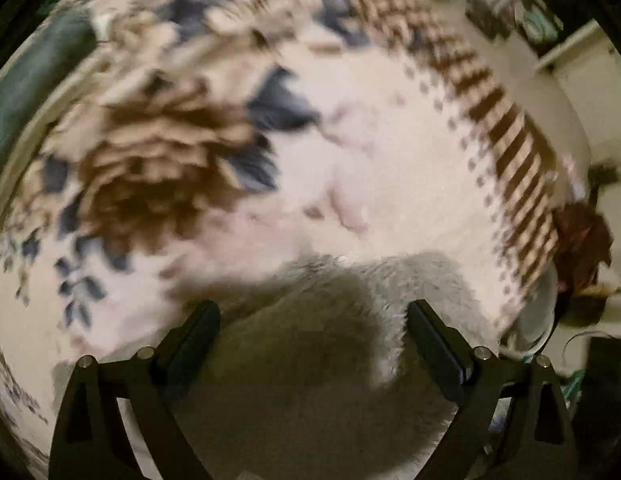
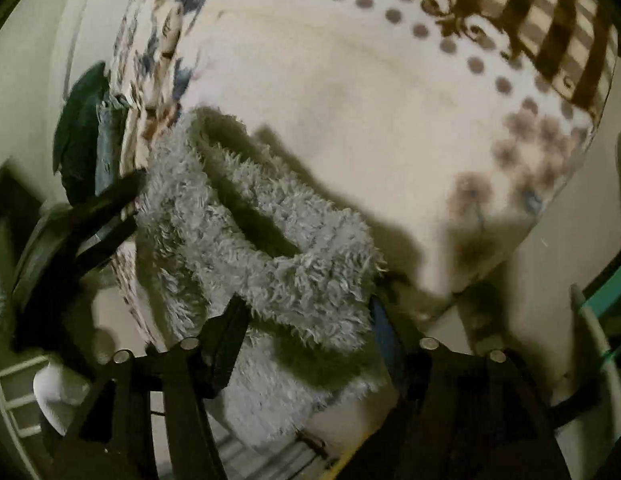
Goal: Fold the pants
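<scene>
Fuzzy grey pants on floral blanket (blurred).

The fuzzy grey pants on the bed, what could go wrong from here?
The fuzzy grey pants lie bunched at the bed's edge, part hanging over, so they might slide off. Both the left gripper and right gripper look open around the fabric, so closing could pinch several thick layers unevenly.
</scene>
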### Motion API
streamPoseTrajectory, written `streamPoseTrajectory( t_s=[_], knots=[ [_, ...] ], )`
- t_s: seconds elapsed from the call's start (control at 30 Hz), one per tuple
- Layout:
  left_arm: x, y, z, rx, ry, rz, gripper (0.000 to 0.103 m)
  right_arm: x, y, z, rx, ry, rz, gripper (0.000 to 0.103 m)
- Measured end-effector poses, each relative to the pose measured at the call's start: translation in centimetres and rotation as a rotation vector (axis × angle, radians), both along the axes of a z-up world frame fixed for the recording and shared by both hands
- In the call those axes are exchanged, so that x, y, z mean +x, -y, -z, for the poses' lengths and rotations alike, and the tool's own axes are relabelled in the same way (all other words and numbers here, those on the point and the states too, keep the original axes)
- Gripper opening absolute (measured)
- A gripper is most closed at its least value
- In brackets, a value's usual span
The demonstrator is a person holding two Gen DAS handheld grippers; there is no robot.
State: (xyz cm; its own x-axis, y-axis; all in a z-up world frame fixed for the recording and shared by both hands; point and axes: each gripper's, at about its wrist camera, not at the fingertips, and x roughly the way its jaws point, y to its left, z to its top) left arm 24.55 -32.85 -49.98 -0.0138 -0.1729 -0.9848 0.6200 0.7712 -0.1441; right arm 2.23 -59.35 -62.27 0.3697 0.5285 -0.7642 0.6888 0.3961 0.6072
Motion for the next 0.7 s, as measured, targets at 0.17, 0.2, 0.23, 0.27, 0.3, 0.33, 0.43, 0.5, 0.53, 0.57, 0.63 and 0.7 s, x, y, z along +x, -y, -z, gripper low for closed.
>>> streamPoseTrajectory(
  t_s=[0.17,0.2,0.23,0.27,0.3,0.33,0.43,0.5,0.53,0.57,0.63,0.7],
  knots=[
    [2.2,-1.5,2.4,-0.029,-0.077,-0.1,0.098,-0.9,0.2,-1.5,-0.129,-0.052,-0.046,0.014],
    [2.5,-1.9,2.6,-0.037,-0.091,-0.115,0.098,-1.4,0.6,-0.9,-0.143,-0.102,-0.053,0.013],
    [2.7,-2.3,3.0,-0.043,-0.103,-0.128,0.098,-1.8,0.8,-0.3,-0.15,-0.143,-0.057,0.012],
    [2.8,-2.7,3.2,-0.052,-0.111,-0.136,0.098,-2.3,0.9,0.7,-0.181,-0.228,-0.082,0.008],
    [2.8,-2.9,3.3,-0.055,-0.112,-0.138,0.098,-2.2,0.7,1.4,-0.174,-0.25,-0.096,0.008],
    [2.8,-3.0,3.2,-0.055,-0.101,-0.143,0.098,-2.2,0.5,2.1,-0.144,-0.276,-0.119,0.008],
    [2.9,-3.4,1.7,-0.078,-0.102,-0.161,0.098,-1.9,0.4,2.3,-0.09,-0.282,-0.107,0.008],
    [2.6,-4.6,-0.7,-0.124,-0.066,-0.183,0.098,-2.0,0.8,1.5,-0.064,-0.251,-0.095,0.011],
    [2.4,-5.7,-2.4,-0.154,-0.045,-0.198,0.098,-2.2,1.0,1.0,-0.063,-0.246,-0.088,0.019],
    [2.4,-6.5,-3.9,-0.19,-0.028,-0.214,0.098,-2.6,1.5,0.4,-0.072,-0.24,-0.076,0.036],
    [1.4,-10.1,-7.1,-0.274,0.015,-0.276,0.098,-3.1,2.2,-1.3,-0.09,-0.164,-0.053,0.063],
    [0.1,-13.5,-9.0,-0.324,0.046,-0.337,0.099,-3.3,2.1,-2.5,-0.087,-0.065,-0.072,0.096]
  ],
)
